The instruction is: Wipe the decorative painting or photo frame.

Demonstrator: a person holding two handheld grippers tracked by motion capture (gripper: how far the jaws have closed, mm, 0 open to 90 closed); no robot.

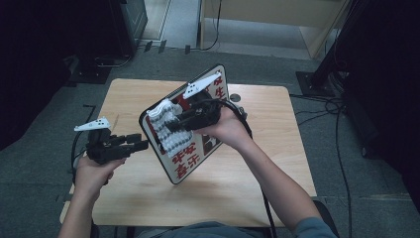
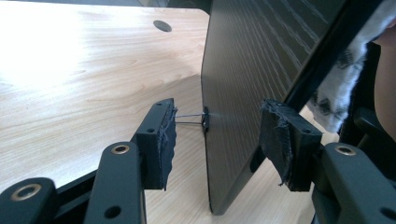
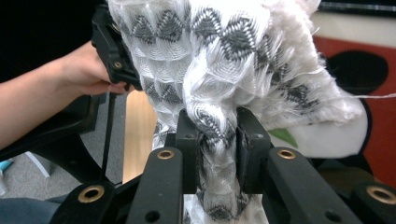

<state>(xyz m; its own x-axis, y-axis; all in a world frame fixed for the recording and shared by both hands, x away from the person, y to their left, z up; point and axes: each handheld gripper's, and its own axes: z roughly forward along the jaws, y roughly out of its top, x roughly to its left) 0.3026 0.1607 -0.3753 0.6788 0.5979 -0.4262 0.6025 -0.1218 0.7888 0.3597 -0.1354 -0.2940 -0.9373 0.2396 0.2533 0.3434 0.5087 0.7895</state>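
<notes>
A sign board (image 1: 198,158) with red characters stands tilted on its edge on the wooden table (image 1: 247,173). My right gripper (image 1: 176,124) is shut on a white cloth with grey diamonds (image 1: 166,126) and holds it against the board's printed face. In the right gripper view the cloth (image 3: 210,56) bunches between the jaws of the right gripper (image 3: 218,140), with the board's red and white face (image 3: 378,116) behind. My left gripper (image 1: 143,144) is at the board's left edge. In the left gripper view, the left gripper (image 2: 217,140) is open, its jaws astride the board's dark back (image 2: 243,93), pads apart from it.
A round cable hole (image 1: 235,97) sits near the table's far edge. Cables (image 1: 317,106) and dark equipment stands lie on the grey floor around the table. Bare tabletop (image 2: 70,70) stretches to the left of the board.
</notes>
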